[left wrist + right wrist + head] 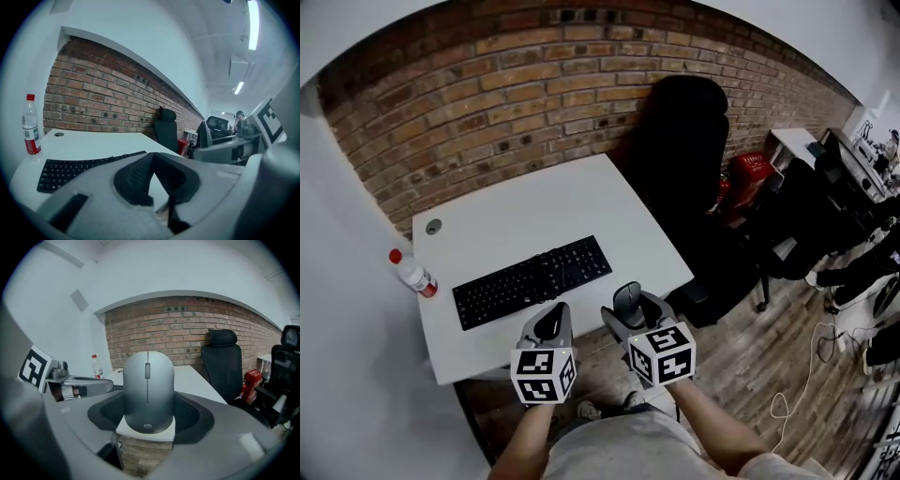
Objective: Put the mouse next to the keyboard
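My right tongs (pixel 628 302) clamp the rounded grey plastic mouse (pixel 148 390) above the white desk's (pixel 534 211) front edge — near its right corner, beside the flat black keyboard (pixel 532 280) — while my left tongs (pixel 549 322) hover alongside, jaws together, holding nothing.

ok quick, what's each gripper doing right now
Left gripper: shut, nothing in it.
Right gripper: shut on the mouse.
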Tool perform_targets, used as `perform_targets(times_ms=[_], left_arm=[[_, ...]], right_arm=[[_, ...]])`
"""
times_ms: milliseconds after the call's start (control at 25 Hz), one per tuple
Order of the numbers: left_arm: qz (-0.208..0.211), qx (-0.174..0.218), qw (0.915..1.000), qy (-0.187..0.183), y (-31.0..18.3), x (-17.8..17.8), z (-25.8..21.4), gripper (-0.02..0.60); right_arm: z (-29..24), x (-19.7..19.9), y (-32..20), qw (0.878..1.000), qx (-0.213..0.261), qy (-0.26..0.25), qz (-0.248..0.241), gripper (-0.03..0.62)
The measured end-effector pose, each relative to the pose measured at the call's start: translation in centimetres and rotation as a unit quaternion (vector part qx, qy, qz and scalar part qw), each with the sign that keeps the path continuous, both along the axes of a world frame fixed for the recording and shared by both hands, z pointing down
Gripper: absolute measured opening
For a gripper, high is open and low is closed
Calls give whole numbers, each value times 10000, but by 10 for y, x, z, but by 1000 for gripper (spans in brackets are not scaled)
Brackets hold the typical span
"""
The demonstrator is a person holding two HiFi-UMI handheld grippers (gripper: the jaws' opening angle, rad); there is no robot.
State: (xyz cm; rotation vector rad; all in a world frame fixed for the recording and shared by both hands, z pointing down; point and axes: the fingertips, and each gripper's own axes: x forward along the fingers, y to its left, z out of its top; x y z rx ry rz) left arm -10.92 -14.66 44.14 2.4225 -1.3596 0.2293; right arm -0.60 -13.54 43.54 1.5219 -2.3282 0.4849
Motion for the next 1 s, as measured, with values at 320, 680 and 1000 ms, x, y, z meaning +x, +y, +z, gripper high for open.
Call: perform_targets(times_ms=[320, 680, 1000], left_arm=[[43, 135, 9998, -126, -26, 16, 5, -6], [-102, 178, 9995, -226, -83, 40, 15, -6], [-89, 126, 9995, -291, -127, 71, 21, -6]], right_arm=[[13, 21, -24, 9998, -107, 27, 140, 310], [37, 58, -82, 9995, -256, 123, 114, 310], [57, 84, -132, 9985, -513, 177, -12, 310]])
